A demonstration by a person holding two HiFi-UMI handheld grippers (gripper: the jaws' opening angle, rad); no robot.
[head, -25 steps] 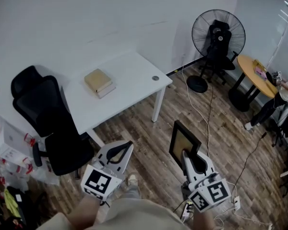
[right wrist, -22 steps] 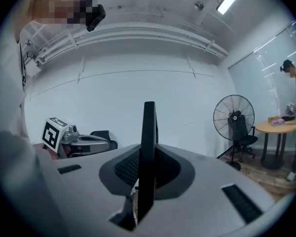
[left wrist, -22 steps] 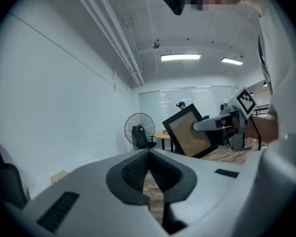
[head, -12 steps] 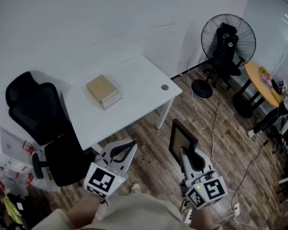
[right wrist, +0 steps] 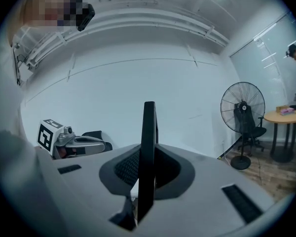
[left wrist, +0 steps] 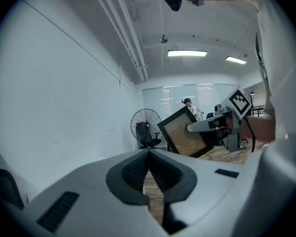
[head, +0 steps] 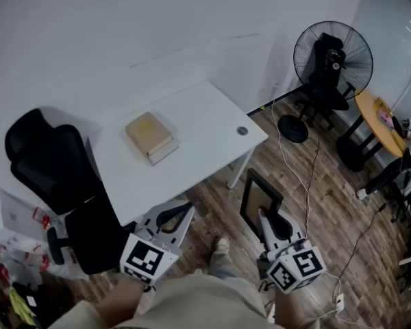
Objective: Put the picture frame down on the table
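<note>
Item: picture frame (head: 260, 199), held in my right gripper (head: 267, 218), not yet over the desk (head: 198, 125).

Detail: My right jaws are clamped on the frame's lower edge. It stands upright with its long axis vertical, a thin black rigid border round a tan panel, and shows edge-on between the ribbed pads. It hangs above the wood-plank floor (head: 288, 177). The desk, a flat, smooth white top, lies ahead and to the left, so I judge that the move goes forward-left. My left gripper (head: 183, 210) is nearer the desk, with its jaws closed together on nothing. A tan book (head: 151, 137) lies on the desk's far-left part.
</note>
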